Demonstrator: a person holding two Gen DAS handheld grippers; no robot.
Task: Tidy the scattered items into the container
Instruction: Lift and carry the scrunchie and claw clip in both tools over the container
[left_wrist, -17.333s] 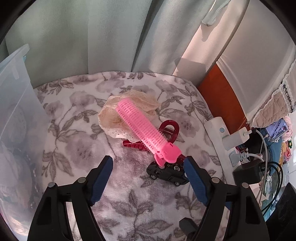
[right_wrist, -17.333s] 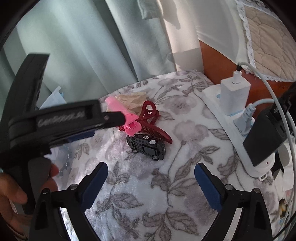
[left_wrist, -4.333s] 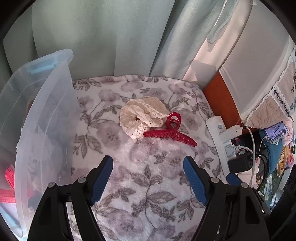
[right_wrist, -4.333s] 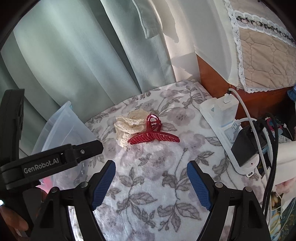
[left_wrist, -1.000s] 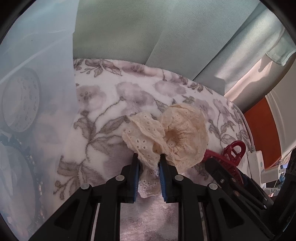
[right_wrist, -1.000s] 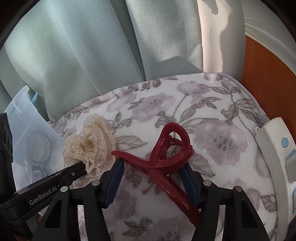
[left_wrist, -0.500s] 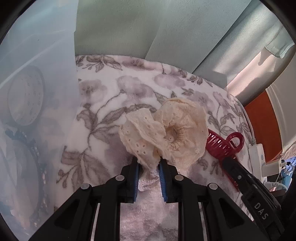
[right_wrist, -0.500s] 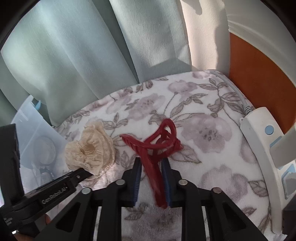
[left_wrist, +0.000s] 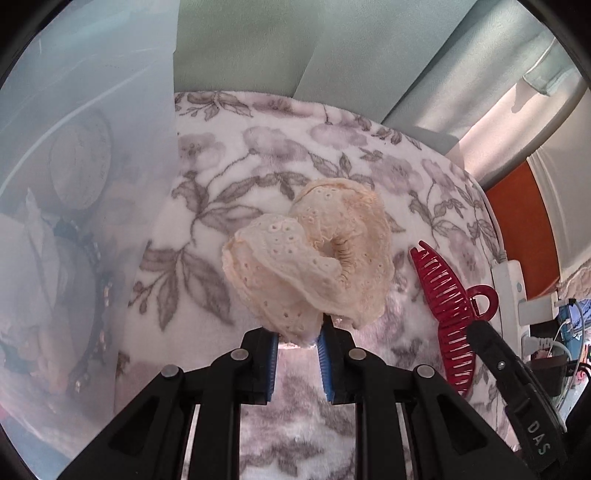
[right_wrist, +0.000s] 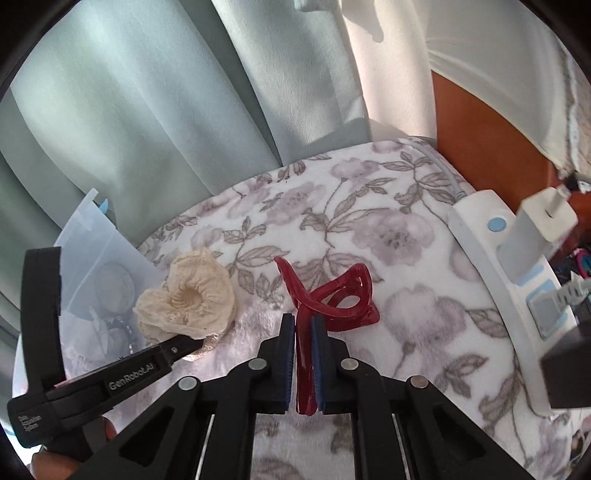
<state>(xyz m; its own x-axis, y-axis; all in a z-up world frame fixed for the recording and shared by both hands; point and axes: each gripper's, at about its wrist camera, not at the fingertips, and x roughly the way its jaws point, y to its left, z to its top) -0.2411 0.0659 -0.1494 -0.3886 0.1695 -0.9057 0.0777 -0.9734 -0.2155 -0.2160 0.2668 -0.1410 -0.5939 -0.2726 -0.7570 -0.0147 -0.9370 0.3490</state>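
Far left of the left gripper (left_wrist: 297, 345) sat the clear plastic storage bin (left_wrist: 92, 155), with a round mirror-like thing and some dark beaded item fuzzily visible through its wall. That gripper's blue pads (left_wrist: 272, 354) were pinched on the lower edge of the cream lace scrunchie (left_wrist: 310, 258), which bunched up just ahead of the fingertips over the floral fleece blanket (left_wrist: 229, 162). Whether the scrunchie was off the blanket I couldn't tell.

Right of the left gripper, the dark red claw hair clip (left_wrist: 448, 317) stuck out from the right gripper's black finger, and that finger had "DAS" printed on its side. Further right ran a white power strip (left_wrist: 511, 284) along the blanket edge, with a tangle of cables and plugs past it.

The right wrist view showed stuff the other missed: the left gripper's arm read "GenRobot.AI" in white, plus a small label near the handle too tiny to read, and a bit of the person's hand (right_wrist: 48, 461) under it. Here the right gripper (right_wrist: 303, 325) was squeezed tight on the clip's long toothed body, its looped end rising just ahead of the fingertips. The scrunchie (right_wrist: 192, 299) sat off to its left, with the bin (right_wrist: 99, 266) behind that. To its right the power strip (right_wrist: 491, 258) showed a blue round button and a white charger (right_wrist: 539, 229) plugged in. Pale green curtains (right_wrist: 147, 110) hung behind everything.
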